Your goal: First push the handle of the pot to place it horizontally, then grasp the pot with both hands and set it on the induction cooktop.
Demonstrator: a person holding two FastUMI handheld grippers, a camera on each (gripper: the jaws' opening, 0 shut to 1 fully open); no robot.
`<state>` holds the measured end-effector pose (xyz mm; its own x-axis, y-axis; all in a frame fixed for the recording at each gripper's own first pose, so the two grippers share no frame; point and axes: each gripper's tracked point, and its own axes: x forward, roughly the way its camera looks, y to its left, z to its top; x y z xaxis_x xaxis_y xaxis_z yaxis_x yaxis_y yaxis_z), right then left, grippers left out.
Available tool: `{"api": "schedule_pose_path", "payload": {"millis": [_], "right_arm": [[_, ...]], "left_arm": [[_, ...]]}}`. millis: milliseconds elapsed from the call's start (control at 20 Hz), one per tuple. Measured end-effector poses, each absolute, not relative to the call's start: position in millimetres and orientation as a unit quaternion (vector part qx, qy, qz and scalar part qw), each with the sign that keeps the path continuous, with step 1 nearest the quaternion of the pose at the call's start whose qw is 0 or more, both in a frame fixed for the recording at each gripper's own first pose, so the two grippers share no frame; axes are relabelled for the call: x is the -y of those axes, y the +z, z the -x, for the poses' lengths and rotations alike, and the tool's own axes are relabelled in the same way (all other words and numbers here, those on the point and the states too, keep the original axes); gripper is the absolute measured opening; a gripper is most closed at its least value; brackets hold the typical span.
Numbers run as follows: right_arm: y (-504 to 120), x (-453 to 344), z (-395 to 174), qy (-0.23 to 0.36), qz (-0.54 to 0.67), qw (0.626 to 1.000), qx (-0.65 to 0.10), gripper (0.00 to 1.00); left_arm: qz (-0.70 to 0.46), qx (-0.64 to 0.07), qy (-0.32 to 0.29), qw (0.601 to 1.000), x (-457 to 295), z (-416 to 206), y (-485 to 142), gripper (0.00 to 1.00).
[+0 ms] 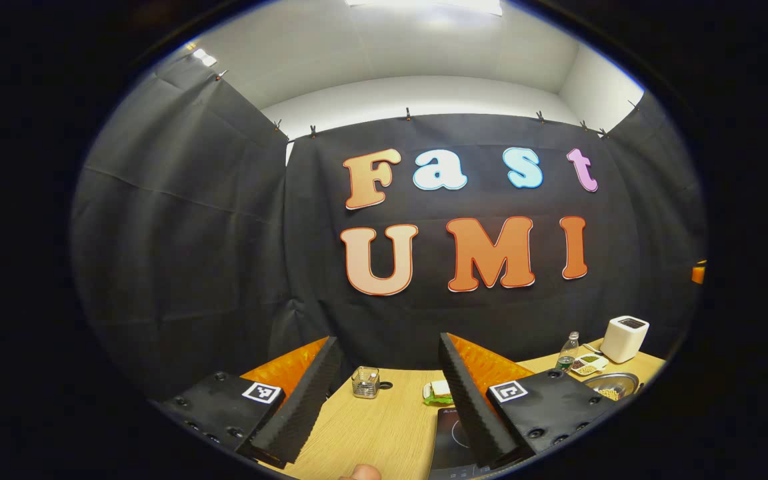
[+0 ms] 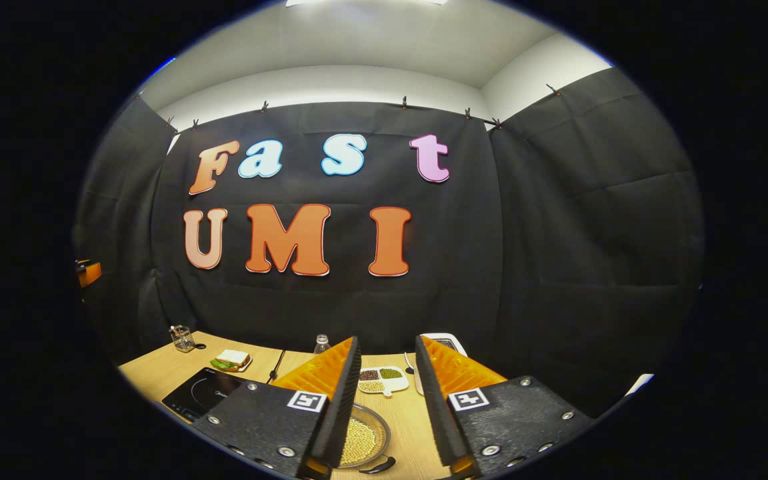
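Wooden tabletop (image 1: 384,427): cooktop (image 2: 201,393) at centre; pot (image 2: 361,437) of beans just right of it, handle (image 2: 377,467) pointing nearward, likely awaiting the push. Left tongs (image 1: 384,420) and right tongs (image 2: 384,413) both apart, raised, holding nothing.

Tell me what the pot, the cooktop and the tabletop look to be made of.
The round silver pot of pale beans looks like polished metal, probably stainless steel: its rim shines. The flat black induction cooktop looks like glossy glass or ceramic, with thin printed rings on a smooth top. The light tan table shows wood grain, though it could be laminate rather than solid wood.
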<state>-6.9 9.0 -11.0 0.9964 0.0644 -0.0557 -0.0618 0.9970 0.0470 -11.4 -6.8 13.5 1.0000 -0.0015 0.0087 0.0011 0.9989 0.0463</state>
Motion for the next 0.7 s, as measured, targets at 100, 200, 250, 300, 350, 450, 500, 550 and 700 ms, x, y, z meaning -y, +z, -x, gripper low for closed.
{"api": "schedule_pose_path", "payload": {"millis": [100,200,250,300,350,450,500,550,700], "right_arm": [[-14.6,-13.4,9.7,0.043,-0.016,0.998,-0.032,0.36],[-16.3,-14.6,12.3,0.051,-0.009,0.998,-0.033,0.22],[-16.4,-16.7,13.7,0.055,-0.008,0.998,-0.032,0.22],[-16.3,-17.3,15.3,0.058,-0.009,0.998,-0.032,0.14],[-18.4,-18.0,15.5,0.060,-0.011,0.998,-0.034,0.11],[-23.6,-17.1,16.9,0.061,-0.012,0.997,-0.038,0.02],[-26.7,-17.0,18.9,0.062,-0.011,0.997,-0.041,0.04],[-30.6,-17.5,20.0,0.064,-0.010,0.997,-0.044,0.00],[-43.4,-22.1,22.7,0.069,-0.001,0.996,-0.056,0.00]], "left_arm": [[-0.025,0.008,-0.002,1.000,7.2,15.0,16.4,0.99],[-0.026,0.011,-0.002,1.000,7.8,15.0,20.4,0.98],[-0.026,0.012,-0.002,1.000,8.6,15.4,20.1,0.99],[-0.027,0.012,-0.001,1.000,8.8,14.0,19.9,0.99],[-0.028,0.010,-0.001,1.000,8.9,14.6,18.7,0.99],[-0.029,0.006,-0.001,1.000,10.0,13.9,16.8,0.99],[-0.028,0.006,-0.001,1.000,9.9,13.7,17.2,0.99],[-0.028,0.007,0.000,1.000,9.5,14.8,18.5,0.99],[-0.028,0.011,0.002,1.000,8.5,16.5,21.3,0.99]]}}
